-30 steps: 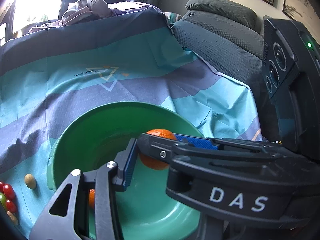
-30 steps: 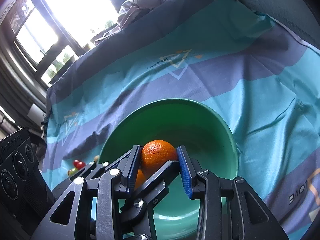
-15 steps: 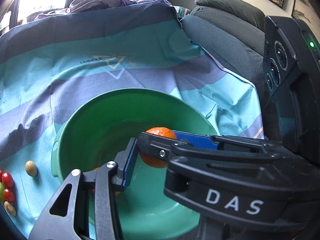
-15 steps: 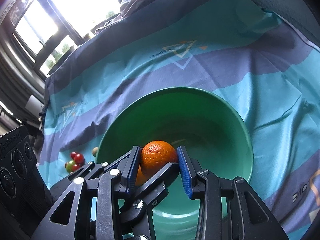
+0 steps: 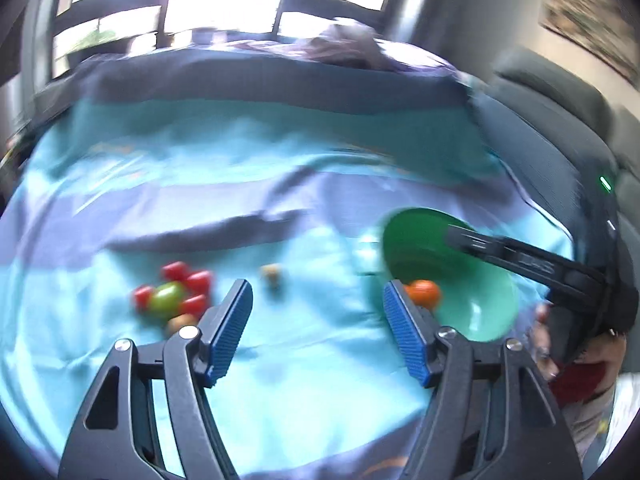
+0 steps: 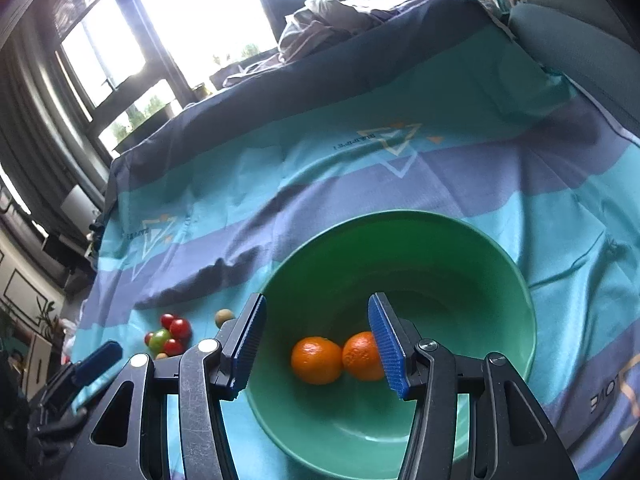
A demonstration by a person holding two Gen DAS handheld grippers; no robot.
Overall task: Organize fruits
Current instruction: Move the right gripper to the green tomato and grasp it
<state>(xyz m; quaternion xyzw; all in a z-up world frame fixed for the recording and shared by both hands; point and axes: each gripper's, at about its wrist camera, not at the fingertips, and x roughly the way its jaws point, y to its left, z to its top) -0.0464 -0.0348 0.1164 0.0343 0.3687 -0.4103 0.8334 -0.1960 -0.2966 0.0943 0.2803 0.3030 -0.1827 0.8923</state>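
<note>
A green bowl (image 6: 500,288) sits on the striped blue cloth and holds two oranges (image 6: 316,360) side by side. My right gripper (image 6: 316,340) is open and empty above the bowl. My left gripper (image 5: 316,328) is open and empty over the cloth, left of the bowl (image 5: 416,244). A cluster of red and green cherry tomatoes (image 5: 172,294) lies on the cloth ahead of its left finger, with a small tan fruit (image 5: 272,272) further ahead. The tomatoes (image 6: 168,334) also show in the right wrist view. The left wrist view is blurred.
A grey sofa (image 5: 560,128) borders the cloth on the right. Crumpled clothing (image 6: 328,24) lies at the far edge under the windows. Another small tan fruit (image 6: 224,316) lies by the bowl's left rim.
My right gripper opened and dropped its orange into the bowl beside the other one. My left gripper swung left, away from the bowl, toward the tomatoes.
</note>
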